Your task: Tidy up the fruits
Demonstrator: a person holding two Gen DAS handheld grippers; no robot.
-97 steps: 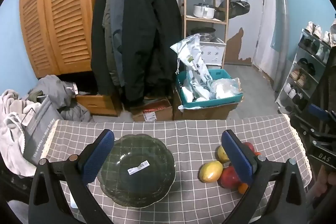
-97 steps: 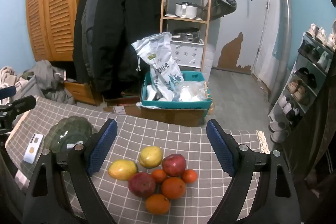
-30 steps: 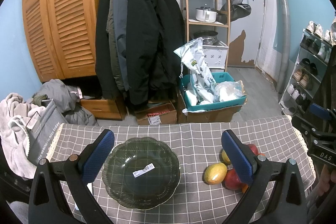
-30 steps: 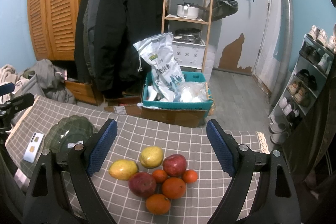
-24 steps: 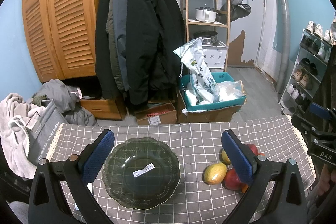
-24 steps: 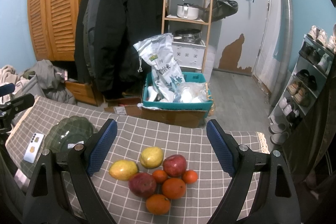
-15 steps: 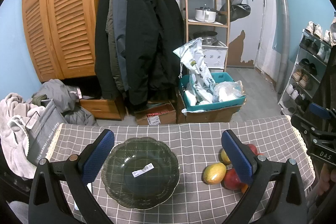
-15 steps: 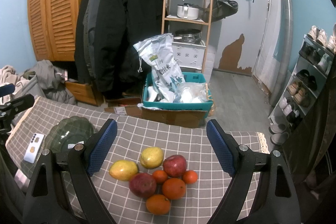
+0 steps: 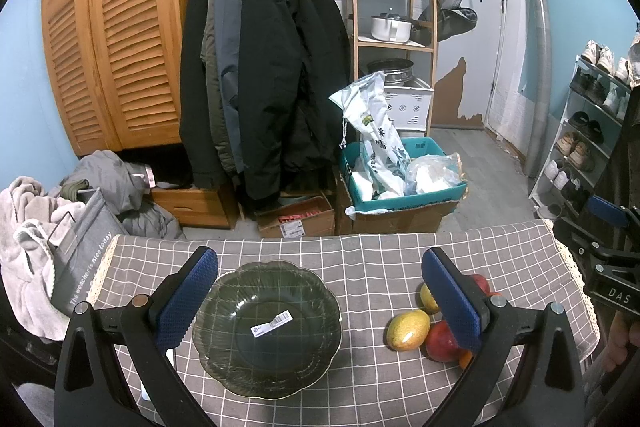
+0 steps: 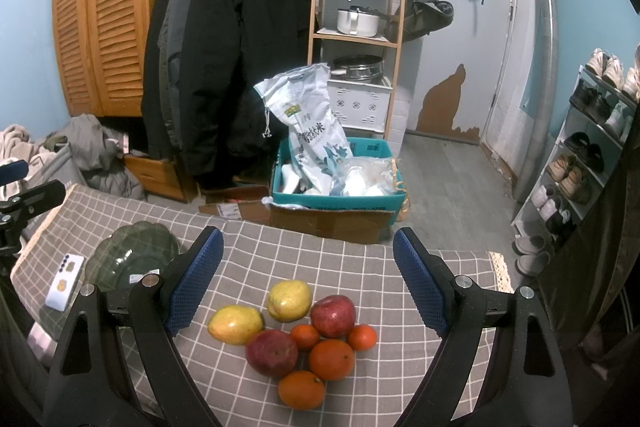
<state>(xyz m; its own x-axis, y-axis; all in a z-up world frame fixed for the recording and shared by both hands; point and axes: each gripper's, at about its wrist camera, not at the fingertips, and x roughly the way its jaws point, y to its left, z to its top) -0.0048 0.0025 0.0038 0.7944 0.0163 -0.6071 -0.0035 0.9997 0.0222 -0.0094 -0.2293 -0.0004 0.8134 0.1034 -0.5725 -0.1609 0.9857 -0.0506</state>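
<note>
Both sets of jaws stood released, gripping nothing. The left gripper (image 9: 320, 291) hung over the green glass bowl (image 9: 267, 327); the right gripper (image 10: 308, 279) hung over the fruit pile (image 10: 298, 335), which lay right of the bowl on the checked bench (image 9: 376, 259). A phone (image 10: 64, 281) lay just left of the bowl.
</note>
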